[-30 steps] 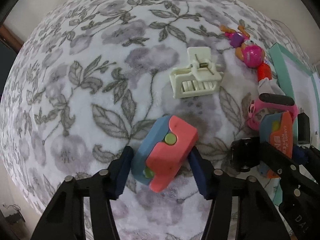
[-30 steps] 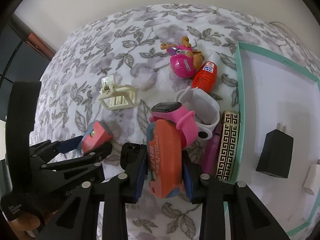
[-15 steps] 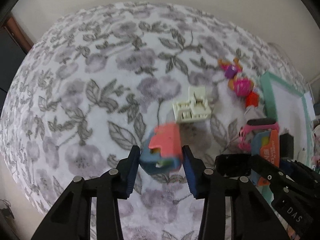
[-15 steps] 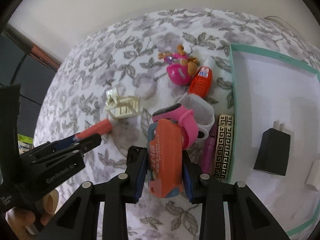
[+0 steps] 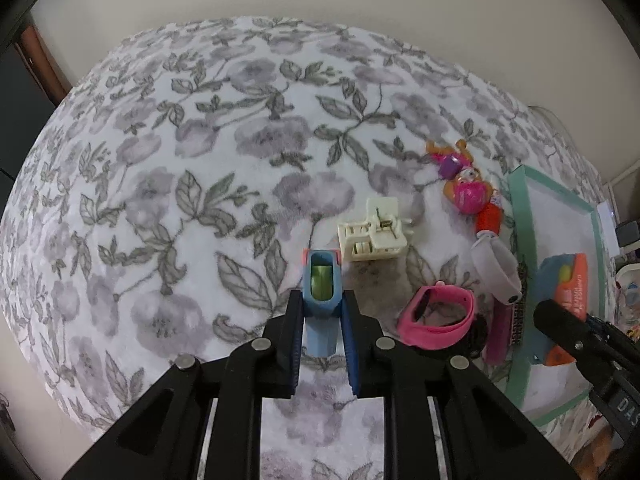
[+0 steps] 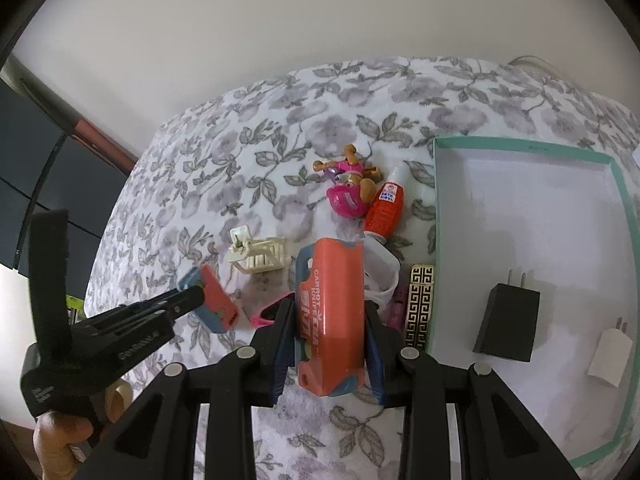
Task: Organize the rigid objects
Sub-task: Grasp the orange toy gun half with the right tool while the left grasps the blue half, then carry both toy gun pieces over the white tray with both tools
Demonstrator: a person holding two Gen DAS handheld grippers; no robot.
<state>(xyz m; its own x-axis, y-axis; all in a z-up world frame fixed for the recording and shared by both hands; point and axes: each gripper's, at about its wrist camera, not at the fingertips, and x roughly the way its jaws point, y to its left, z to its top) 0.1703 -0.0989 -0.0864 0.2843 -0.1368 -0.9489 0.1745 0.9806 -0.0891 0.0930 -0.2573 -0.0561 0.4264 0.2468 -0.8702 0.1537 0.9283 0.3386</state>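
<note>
Both tools are loaded and clear of the floral bedspread [image 5: 168, 168], so the step in hand looks like the carry that follows a double pick-up. The left gripper [image 5: 322, 340] has its jaws closing on the small blue-and-coral toy [image 5: 321, 284], which sits between the pads and juts out ahead of the fingertips. The right gripper [image 6: 329, 344] is clenched on the larger orange carrot-knife toy [image 6: 330, 312], held lengthwise between its pads with the printed face up. The likely goal is the teal-rimmed box [image 6: 624, 216], which lies ahead and to the right of the right gripper and far to the right of the left one. The next move probably calls for swinging each load over the box wall and lowering it onto bare floor before letting go, the right tool first since it is nearer. Inside the box, a black plug adapter [image 6: 506, 326] and a white plug [image 6: 610, 356] lie near its right-hand side; the rest of the white floor is bare. Still waiting on the bedspread ahead of the tools are a cream hair claw [image 5: 374, 236], a pink wristband [image 5: 438, 318], a pink toy figure [image 6: 348, 190] and a red-orange bottle [image 6: 384, 210].
</note>
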